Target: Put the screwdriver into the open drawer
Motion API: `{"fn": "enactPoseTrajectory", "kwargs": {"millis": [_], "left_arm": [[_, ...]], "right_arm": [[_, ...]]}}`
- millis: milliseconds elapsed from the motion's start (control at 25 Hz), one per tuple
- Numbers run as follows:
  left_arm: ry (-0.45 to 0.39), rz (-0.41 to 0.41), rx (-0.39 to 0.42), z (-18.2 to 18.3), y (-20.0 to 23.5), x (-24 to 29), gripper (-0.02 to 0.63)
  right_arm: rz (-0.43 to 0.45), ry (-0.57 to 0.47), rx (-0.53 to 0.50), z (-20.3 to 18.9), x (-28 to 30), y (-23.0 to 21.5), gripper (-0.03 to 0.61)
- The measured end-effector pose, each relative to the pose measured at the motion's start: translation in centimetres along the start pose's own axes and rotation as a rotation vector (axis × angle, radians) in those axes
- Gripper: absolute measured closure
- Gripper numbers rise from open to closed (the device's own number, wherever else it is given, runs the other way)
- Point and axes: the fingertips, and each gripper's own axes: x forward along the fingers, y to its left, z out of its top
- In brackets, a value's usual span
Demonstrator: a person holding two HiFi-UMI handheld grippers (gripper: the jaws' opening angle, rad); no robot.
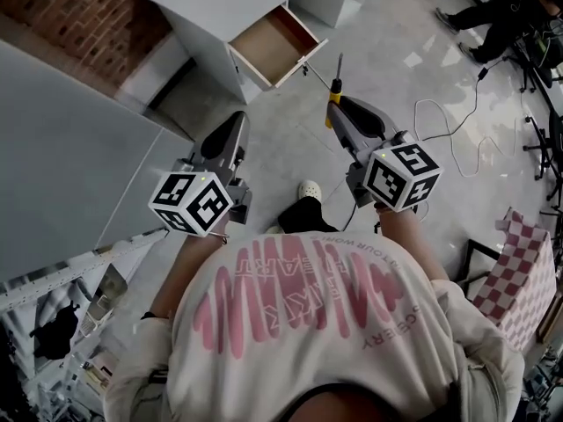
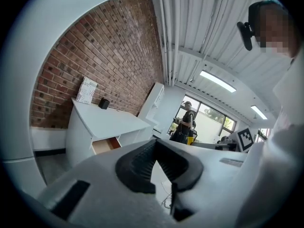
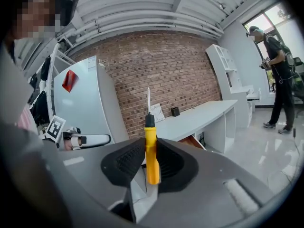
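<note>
Right tongs (image 1: pixel 335 105) stretched forward — screwdriver (image 1: pixel 333 104) clamped, shaft toward drawer (image 1: pixel 268 42).

Screwdriver (image 3: pixel 151 152): yellow handle, black collar, thin metal shaft. Clamped between right gripper (image 3: pixel 150 144) jaws, centre frame, tip pointing away.

Drawer (image 1: pixel 274 44): pulled open, pale wood inside, white front. Upper centre, head view.

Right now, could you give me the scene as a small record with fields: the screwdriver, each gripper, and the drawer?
Screwdriver: held by its yellow handle, shaft sticking out past the jaws
Right gripper: jaws shut on the screwdriver
Left gripper: jaws together, nothing between them
Drawer: pulled open from the white desk, wooden inside looks bare
Task state: screwdriver not yet in the drawer
</note>
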Motion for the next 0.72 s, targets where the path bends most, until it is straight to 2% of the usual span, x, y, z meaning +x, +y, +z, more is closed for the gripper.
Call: {"fn": "enactPoseTrajectory", "kwargs": {"millis": [280, 520, 720], "left_arm": [[-0.019, 0.035, 0.036, 2.8, 0.2, 6.6, 0.612], [-0.064, 0.048, 0.053, 4.5, -0.6, 10.7, 0.611], [-0.04, 0.103, 0.107, 4.3, 0.0, 13.6, 0.611]], "right_arm": [[0.038, -0.017, -0.014, 4.5, 3.0, -5.8, 0.489], [0.087, -0.023, -0.025, 6.8, 4.7, -9.7, 0.489], [0.116, -0.018, -0.031, 7.5, 6.0, -12.2, 0.489]]}}
